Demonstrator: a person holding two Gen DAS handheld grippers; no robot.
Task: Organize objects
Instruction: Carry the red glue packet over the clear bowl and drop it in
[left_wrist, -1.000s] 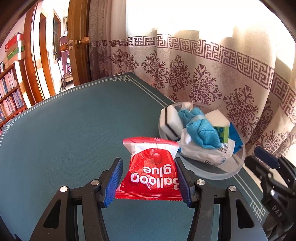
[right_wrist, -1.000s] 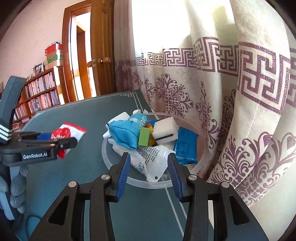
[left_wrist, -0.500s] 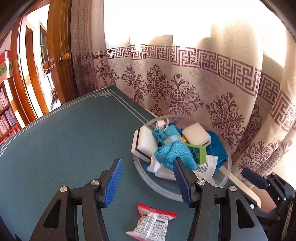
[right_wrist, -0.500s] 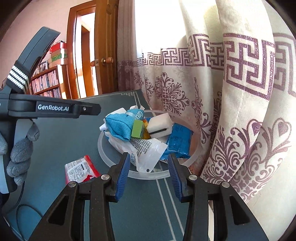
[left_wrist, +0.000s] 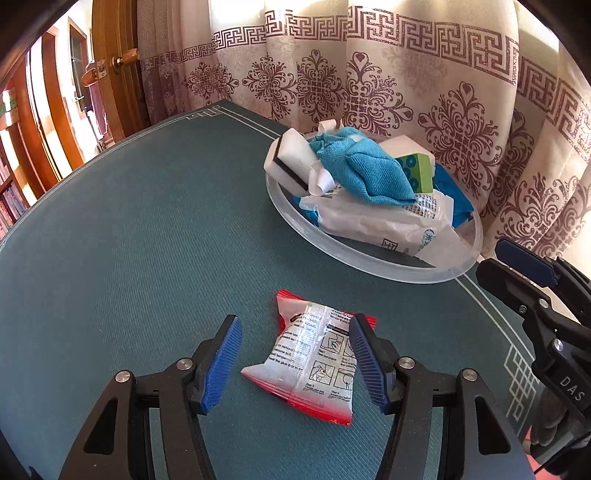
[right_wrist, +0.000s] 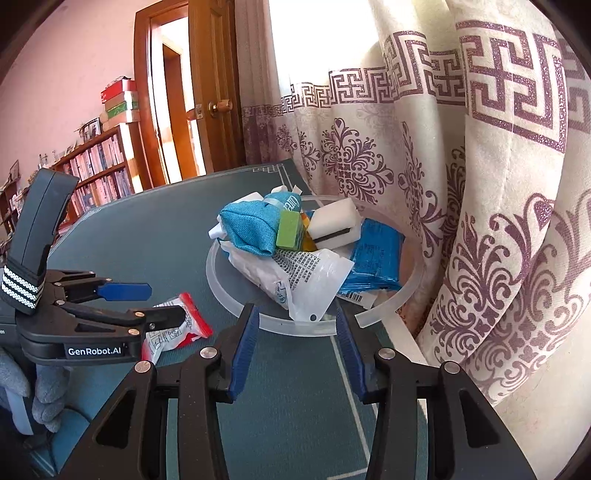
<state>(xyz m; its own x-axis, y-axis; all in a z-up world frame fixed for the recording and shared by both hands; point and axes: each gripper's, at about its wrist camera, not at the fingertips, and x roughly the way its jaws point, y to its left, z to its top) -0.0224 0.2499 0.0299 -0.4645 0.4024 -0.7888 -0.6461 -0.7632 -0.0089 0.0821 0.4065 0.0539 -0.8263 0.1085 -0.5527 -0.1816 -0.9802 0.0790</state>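
Rt wrist view: left gripper (right_wrist: 147, 302) covers the 9 o'clock half of the red-edged sachet (right_wrist: 181, 325). Clear tray (right_wrist: 236, 295) rim at 5 o'clock broken by a gap; orange item (right_wrist: 307, 230) mostly buried under sponge block (right_wrist: 334, 227), type unclear. Sachet print too small to read.

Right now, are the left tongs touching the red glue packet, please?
Apart. The left wrist view shows the left tongs open, table visible between the left pad and the red glue packet; the right pad's gap is narrower.
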